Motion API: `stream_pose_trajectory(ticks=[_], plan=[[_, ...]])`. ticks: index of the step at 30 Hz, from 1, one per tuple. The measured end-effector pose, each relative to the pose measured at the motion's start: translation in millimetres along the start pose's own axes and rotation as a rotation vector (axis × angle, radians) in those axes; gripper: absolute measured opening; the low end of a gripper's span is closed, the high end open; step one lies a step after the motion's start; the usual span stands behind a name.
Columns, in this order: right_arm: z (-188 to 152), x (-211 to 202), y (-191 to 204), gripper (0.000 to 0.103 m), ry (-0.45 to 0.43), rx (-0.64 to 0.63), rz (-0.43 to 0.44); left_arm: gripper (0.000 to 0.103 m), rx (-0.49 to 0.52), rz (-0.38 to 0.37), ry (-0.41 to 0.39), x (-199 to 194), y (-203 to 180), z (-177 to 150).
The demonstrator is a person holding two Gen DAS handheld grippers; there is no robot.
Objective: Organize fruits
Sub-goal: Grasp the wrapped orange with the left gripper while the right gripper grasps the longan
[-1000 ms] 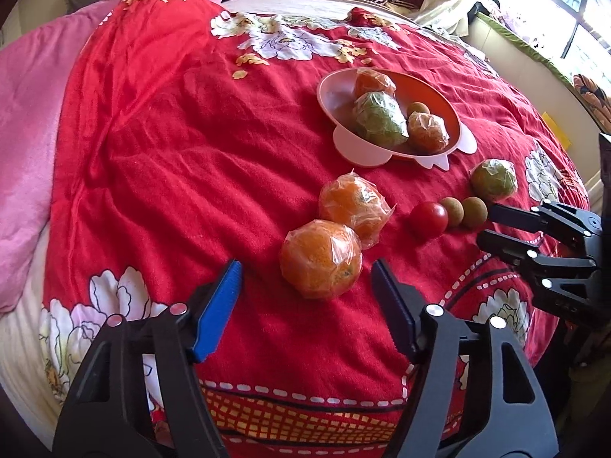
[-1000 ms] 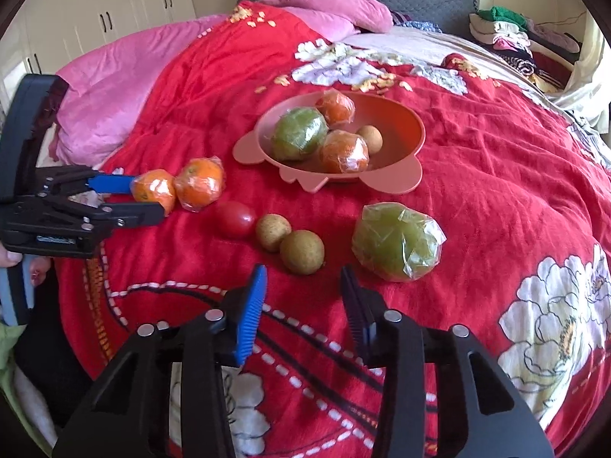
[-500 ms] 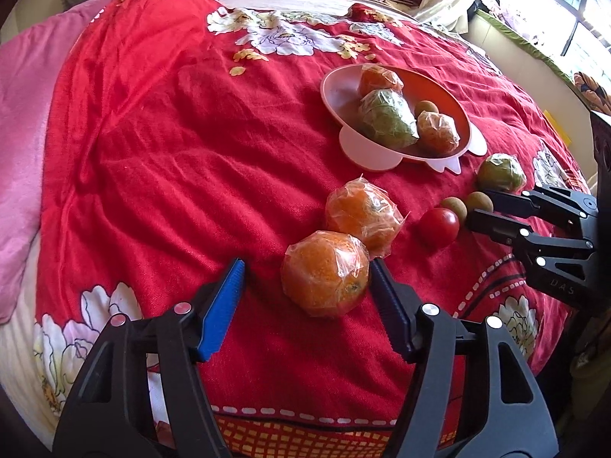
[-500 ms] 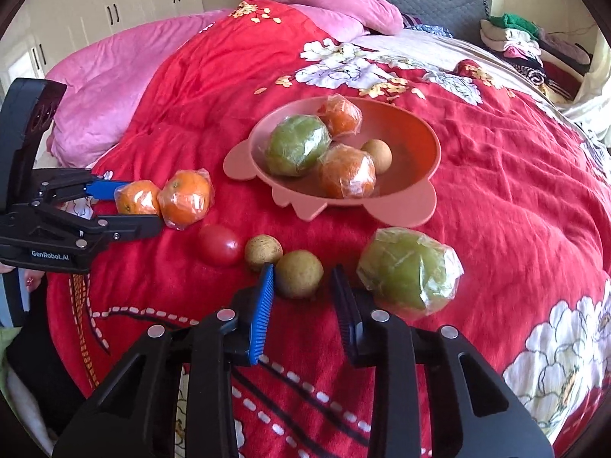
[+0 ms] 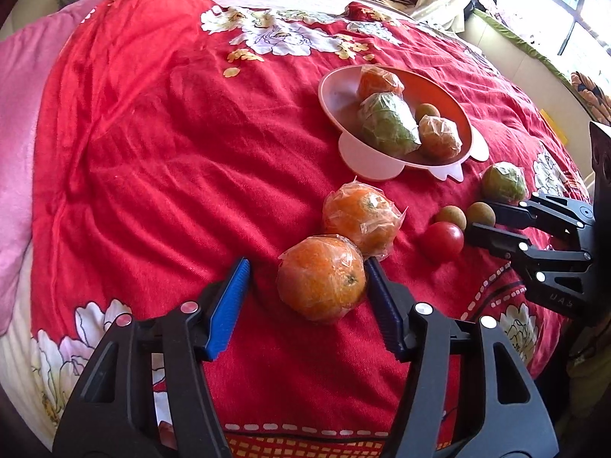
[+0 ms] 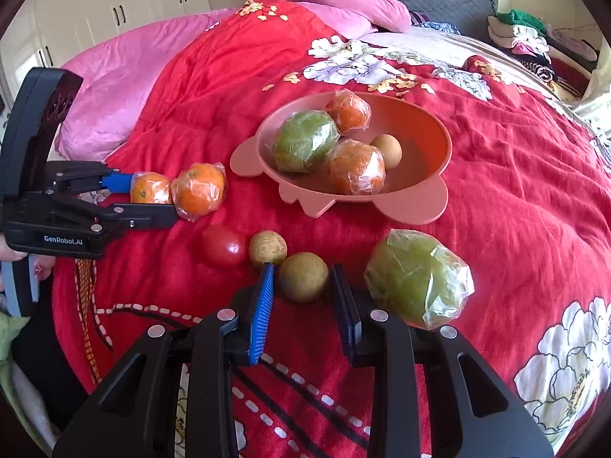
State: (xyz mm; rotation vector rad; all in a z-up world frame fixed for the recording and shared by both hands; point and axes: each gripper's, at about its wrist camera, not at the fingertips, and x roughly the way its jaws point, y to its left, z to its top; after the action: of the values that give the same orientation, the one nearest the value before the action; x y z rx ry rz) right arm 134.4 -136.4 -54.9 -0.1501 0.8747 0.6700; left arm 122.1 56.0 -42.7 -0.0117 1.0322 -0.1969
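Red floral bedspread [image 5: 160, 160] covers a bed, soft and rumpled, with loose fruit lying on it in front of a pink bowl [image 6: 431, 191].

Left tongs [image 5: 303, 286] have just been closing around a plastic-wrapped orange [image 5: 320, 278]. Its right pad looks to touch the wrap; the blue left pad stands just clear of the fruit, so the orange is between the fingers but not yet gripped. A second wrapped orange [image 5: 361, 217] touches it from behind.

Right tongs [image 6: 303, 297] have narrowed closely around a small brown round fruit [image 6: 303, 276]. A thin gap seems to show on each side, so a firm grip cannot be confirmed. Just beside it lie a matching brown fruit [image 6: 267, 248], a red tomato [image 6: 224, 246] and a wrapped green fruit [image 6: 416, 276].

Inside the bowl already sit two wrapped oranges, a wrapped green fruit and one brown fruit.

Handling, as a judgement: the orange is likely firm and moderately heavy, but its loose, crinkled film is slippery and may slide over the peel, so grip across the widest middle. The brown fruit seems light, hard and prone to rolling on the yielding bedspread; squeeze it squarely at its sides.
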Motion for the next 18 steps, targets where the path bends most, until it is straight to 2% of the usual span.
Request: stream_pose_trajectory(ticks=[4,9,18], plan=[[-2.8,-6.7,-3.1,0.024,-0.030,0.033,0.028,0.042,-0.016,-0.016,-0.008,-2.2,2.6,1.7],[-3.7,-22.3,-1.3,0.024,-0.058,0.053,0.049,0.036,-0.020,-0.026,-0.020,-9.0,3.2,3.2],[0.2,-44.7,-2.7,0.024,-0.105,0.077,0.041,0.035,-0.041,-0.043,-0.048,-29.1,5.6,5.1]])
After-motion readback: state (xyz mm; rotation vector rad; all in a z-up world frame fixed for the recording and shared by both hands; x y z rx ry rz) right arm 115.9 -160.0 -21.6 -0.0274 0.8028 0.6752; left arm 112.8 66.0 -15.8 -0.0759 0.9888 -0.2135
